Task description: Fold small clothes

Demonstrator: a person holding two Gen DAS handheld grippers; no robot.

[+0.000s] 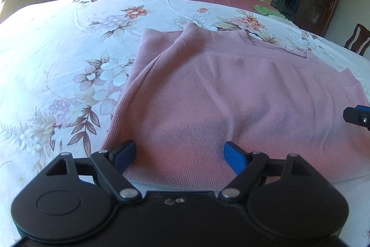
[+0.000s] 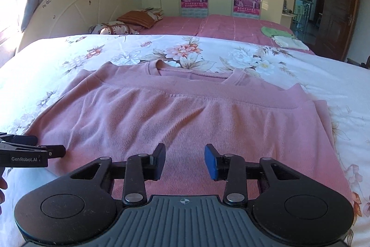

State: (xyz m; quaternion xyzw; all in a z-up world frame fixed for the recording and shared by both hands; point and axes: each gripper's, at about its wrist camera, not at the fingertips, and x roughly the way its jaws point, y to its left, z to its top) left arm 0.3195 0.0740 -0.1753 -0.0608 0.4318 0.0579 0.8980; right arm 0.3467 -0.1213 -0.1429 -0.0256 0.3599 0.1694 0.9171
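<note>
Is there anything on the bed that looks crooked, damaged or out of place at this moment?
Nothing is spilled or damaged. The pink sweater lies folded on the floral sheet, but its right sleeve end sticks out past the folded edge, slightly uneven. Both the left gripper and right gripper are open above it, holding nothing.

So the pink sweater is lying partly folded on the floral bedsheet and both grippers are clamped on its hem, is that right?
Not quite. Neither grips it: the left gripper and right gripper hang open above the pink sweater, as both wrist views show. It does lie partly folded on the floral bedsheet.
</note>
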